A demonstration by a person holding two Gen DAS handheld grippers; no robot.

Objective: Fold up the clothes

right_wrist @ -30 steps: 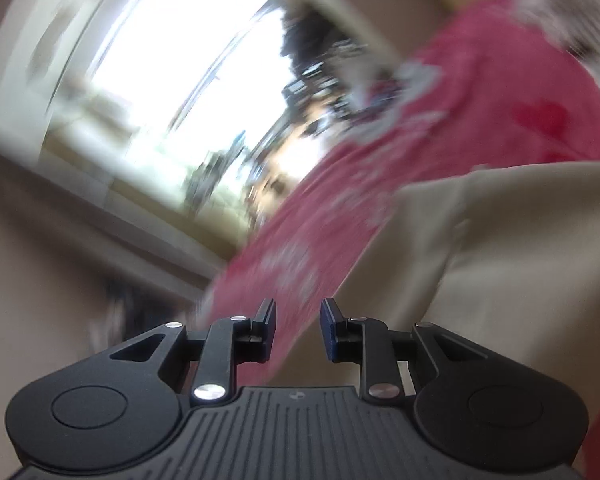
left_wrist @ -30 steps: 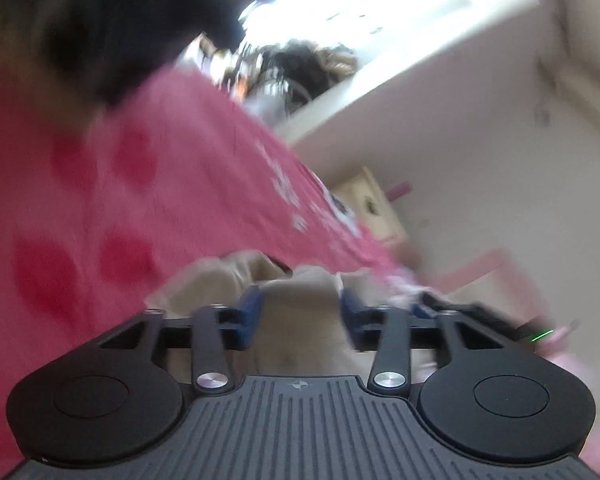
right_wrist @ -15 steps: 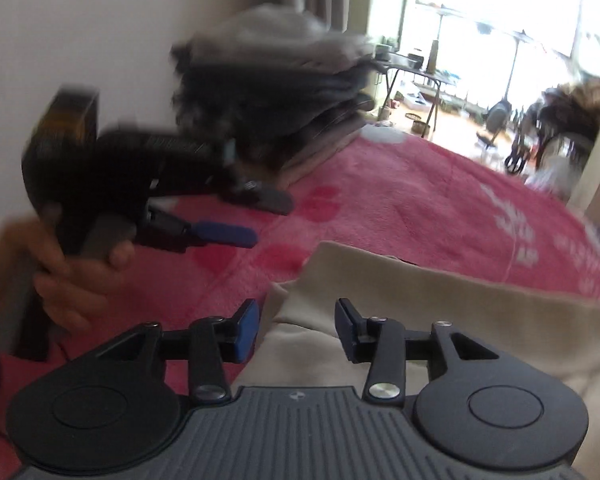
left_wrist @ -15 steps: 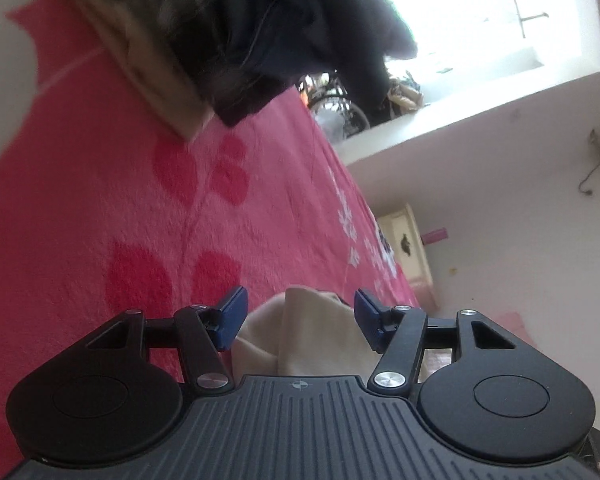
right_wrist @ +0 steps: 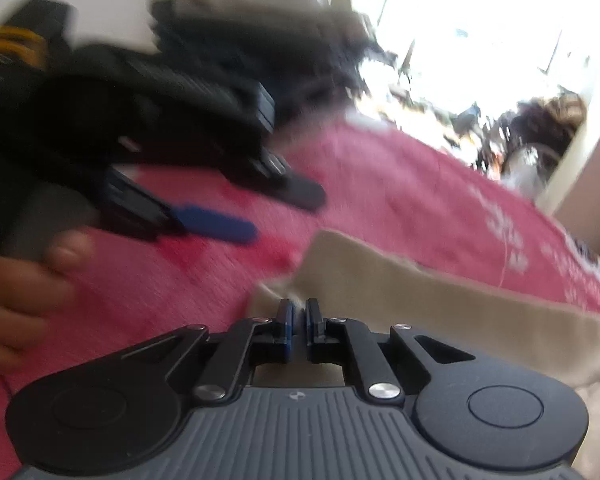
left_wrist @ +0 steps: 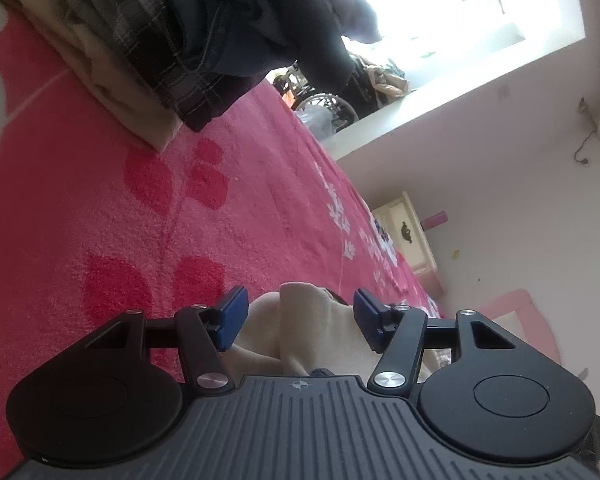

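- The pink blanket [left_wrist: 100,208] fills most of both views: a fuzzy, short-pile cover on what looks like a bed, printed with darker red leaf shapes and small white flowers toward the right of the left wrist view.
- A stack of clothes [left_wrist: 172,32] sits in the upper left of the left wrist view, dark and plaid layers over a cream one, soft and slumped, resting on the blanket.
- The beige garment [right_wrist: 440,292] lies on the blanket across the lower right of the right wrist view. It is matte woven cloth with a thick, doubled-looking edge, and one corner comes down to the lower centre.
- The right tool [right_wrist: 298,320] has just been closing; a moment ago its jaws stood apart over that corner, and now they stand nearly together with a bit of beige cloth between them. I judge this the start of a fold, the corner gripped ready to be carried over.
- The left tool [left_wrist: 296,318] has barely shifted. Its jaws are half-wide, with a bunched hump of the same cloth between the blue pads [left_wrist: 232,316], which do not press on it.
- A hand [right_wrist: 16,280] holding that tool shows blurred at the left edge of the right wrist view.
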